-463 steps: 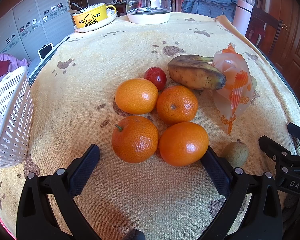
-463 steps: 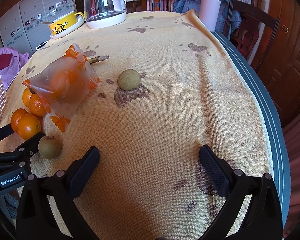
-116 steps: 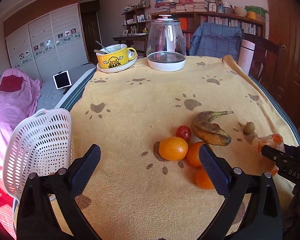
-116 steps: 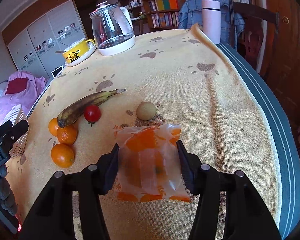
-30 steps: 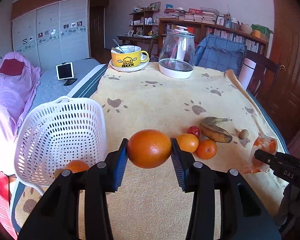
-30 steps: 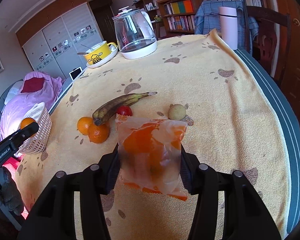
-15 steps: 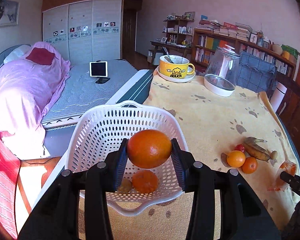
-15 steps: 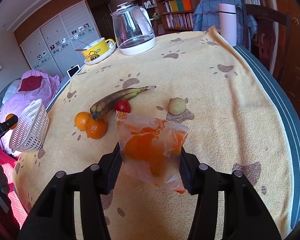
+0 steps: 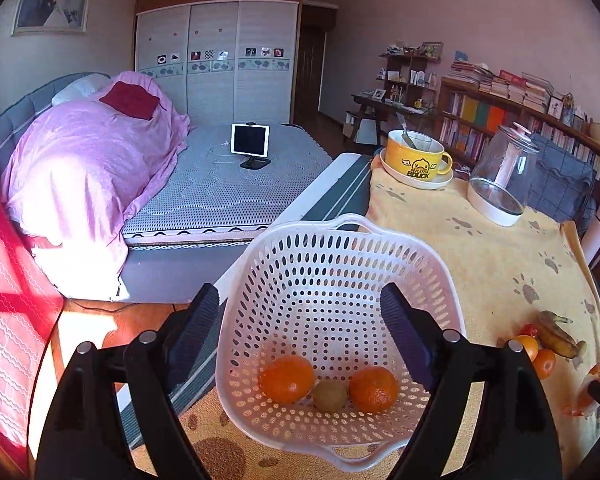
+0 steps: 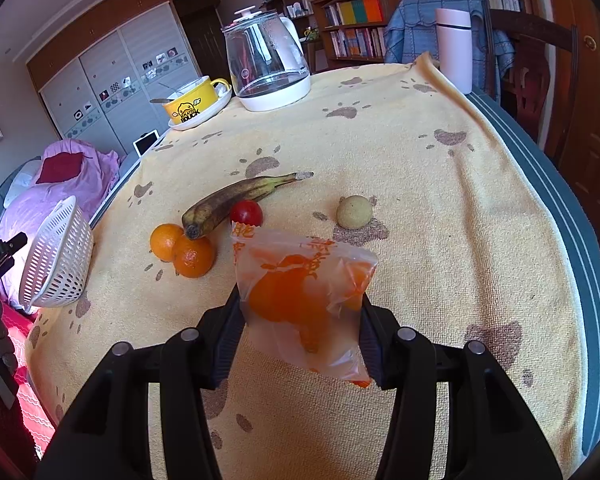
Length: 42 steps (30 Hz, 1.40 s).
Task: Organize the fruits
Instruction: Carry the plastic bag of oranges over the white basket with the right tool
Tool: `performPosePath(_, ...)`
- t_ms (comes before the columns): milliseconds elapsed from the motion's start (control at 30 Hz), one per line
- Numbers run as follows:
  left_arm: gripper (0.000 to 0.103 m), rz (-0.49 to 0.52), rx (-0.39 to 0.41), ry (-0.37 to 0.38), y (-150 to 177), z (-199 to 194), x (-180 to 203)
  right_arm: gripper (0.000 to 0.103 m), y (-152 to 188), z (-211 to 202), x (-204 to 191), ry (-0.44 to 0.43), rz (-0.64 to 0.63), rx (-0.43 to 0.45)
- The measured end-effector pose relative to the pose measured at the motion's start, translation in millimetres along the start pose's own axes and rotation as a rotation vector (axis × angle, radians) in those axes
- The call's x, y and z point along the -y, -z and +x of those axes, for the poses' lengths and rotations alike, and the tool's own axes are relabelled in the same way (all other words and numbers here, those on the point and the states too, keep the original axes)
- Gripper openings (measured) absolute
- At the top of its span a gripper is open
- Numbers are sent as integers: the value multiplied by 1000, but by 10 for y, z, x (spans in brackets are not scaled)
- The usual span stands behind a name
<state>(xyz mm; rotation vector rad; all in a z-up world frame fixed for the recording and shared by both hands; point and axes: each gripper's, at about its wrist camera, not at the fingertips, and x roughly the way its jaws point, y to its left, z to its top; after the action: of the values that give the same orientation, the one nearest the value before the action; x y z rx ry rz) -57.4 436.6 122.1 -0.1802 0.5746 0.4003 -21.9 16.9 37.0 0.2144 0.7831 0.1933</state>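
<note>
My left gripper (image 9: 300, 316) hangs open over the white basket (image 9: 440, 280) at the table's left edge. Inside the basket lie two oranges (image 9: 287, 379) (image 9: 374, 389) with a small brown-green fruit (image 9: 330, 396) between them. My right gripper (image 10: 302, 320) is shut on a clear plastic bag with orange print (image 10: 304, 300), held above the cloth. On the table lie two oranges (image 10: 193, 256) (image 10: 165, 241), a dark banana (image 10: 236, 199), a red tomato (image 10: 247, 213) and a pale round fruit (image 10: 354, 211). The basket (image 10: 58, 260) shows at the left in the right wrist view.
A yellow paw-print cloth (image 10: 400, 152) covers the table. At the far end stand a glass kettle (image 10: 266, 68), a yellow mug on a saucer (image 10: 192, 106) and a pink flask (image 10: 454, 50). A bed (image 9: 228, 188) lies beyond the table's left edge.
My left gripper opened and let the orange fall into the basket, where two oranges now lie. The right gripper still holds the bag, a little lower.
</note>
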Motion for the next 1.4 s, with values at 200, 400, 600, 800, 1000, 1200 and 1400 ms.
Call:
performPosePath(200, 87, -3, 10, -9, -32, -30, -17, 51, -17, -49, -23, -8, 0, 11)
performPosePath(400, 94, -1, 34, -6, -92, -76, -9, 51, -45, -155, -88, -25, 1, 34)
performPosePath(600, 97, -14, 50, -10, -176, -84, -92, 51, -121, -222, -288, -65, -8, 65)
performPosePath(800, 98, -35, 64, -47, -256, -115, -238, 51, -235, -174, -727, -127, -68, 72)
performPosePath(1000, 98, -74, 75, -62, -308, -153, -383, 51, -393, -91, -1287, -220, -140, 79)
performPosePath(1200, 98, -95, 87, -59, -345, -204, -453, 51, -521, 46, -1901, -309, -218, 68)
performPosePath(1400, 98, -140, 92, -63, -396, -240, -596, 51, -552, 157, -2426, -390, -274, 41)
